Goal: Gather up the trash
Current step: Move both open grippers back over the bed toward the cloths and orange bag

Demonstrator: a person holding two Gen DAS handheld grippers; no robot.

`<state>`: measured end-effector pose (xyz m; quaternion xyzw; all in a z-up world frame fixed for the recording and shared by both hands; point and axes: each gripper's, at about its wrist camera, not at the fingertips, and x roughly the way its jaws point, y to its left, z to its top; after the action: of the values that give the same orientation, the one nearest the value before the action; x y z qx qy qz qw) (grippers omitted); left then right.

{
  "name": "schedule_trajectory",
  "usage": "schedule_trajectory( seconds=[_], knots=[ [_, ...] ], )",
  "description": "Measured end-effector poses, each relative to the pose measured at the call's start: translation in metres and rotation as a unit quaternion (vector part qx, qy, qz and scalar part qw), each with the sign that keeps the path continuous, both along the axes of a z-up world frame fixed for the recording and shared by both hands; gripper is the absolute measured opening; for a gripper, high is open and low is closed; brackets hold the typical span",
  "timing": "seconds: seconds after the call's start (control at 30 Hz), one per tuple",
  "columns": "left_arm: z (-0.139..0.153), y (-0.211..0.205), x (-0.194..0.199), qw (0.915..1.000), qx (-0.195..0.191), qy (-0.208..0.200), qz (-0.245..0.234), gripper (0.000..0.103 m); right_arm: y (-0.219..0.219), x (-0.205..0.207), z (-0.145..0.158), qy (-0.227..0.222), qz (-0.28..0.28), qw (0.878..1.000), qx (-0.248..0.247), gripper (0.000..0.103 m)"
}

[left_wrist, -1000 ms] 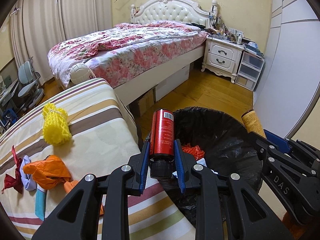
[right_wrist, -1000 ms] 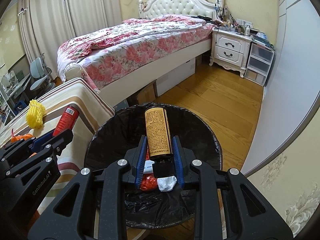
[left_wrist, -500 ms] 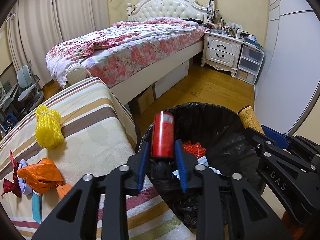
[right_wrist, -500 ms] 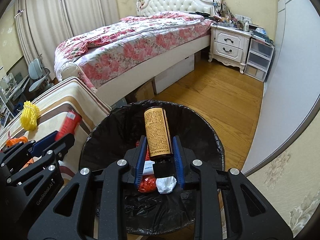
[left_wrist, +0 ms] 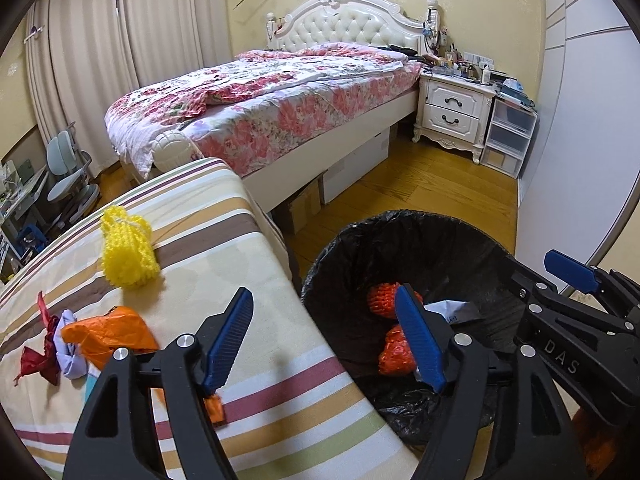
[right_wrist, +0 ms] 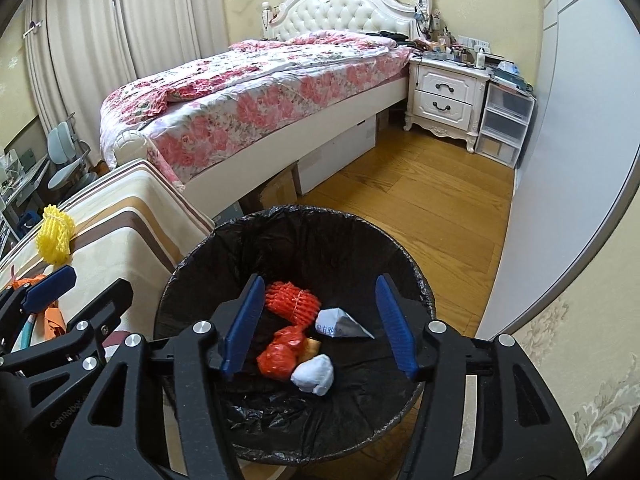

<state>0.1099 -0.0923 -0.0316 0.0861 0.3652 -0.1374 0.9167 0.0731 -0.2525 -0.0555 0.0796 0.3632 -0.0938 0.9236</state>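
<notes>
Black moulded plastic carries the only clear lettering: "DAS" on your right gripper [left_wrist: 592, 280] and "GenRobot" on your left gripper [left_wrist: 324, 336], both with blue fingers spread wide and empty. The black-lined round bin [right_wrist: 240, 240] beneath them holds an orange ribbed net roll [right_wrist: 294, 302], a red crumpled bag [right_wrist: 280, 354] and a folded white paper [right_wrist: 340, 326] with unreadable blue print. A yellow foam net bundle [left_wrist: 126, 248] lies lengthwise on the striped cloth-covered surface [left_wrist: 224, 248].

Left claw [left_wrist: 324, 336], right claw [right_wrist: 318, 324]: both spread wide.
</notes>
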Motion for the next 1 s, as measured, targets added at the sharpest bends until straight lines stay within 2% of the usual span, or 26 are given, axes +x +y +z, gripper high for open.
schedule_trajectory(
  seconds=[0.23, 0.5, 1.0],
  knots=[
    [0.007, 0.031, -0.008, 0.9996, -0.006, 0.000, 0.026, 0.072, 0.016, -0.004, 0.006, -0.002, 0.014, 1.000, 0.002, 0.060],
    [0.011, 0.084, -0.019, 0.9969, -0.009, -0.001, 0.079, 0.072, 0.047, -0.009, 0.011, -0.002, 0.047, 0.999, 0.006, 0.061],
    [0.008, 0.183, -0.043, 0.9851, -0.010, 0.006, 0.172, 0.072, 0.147, -0.010, 0.016, 0.005, 0.157, 0.988, 0.003, 0.061]
  ],
)
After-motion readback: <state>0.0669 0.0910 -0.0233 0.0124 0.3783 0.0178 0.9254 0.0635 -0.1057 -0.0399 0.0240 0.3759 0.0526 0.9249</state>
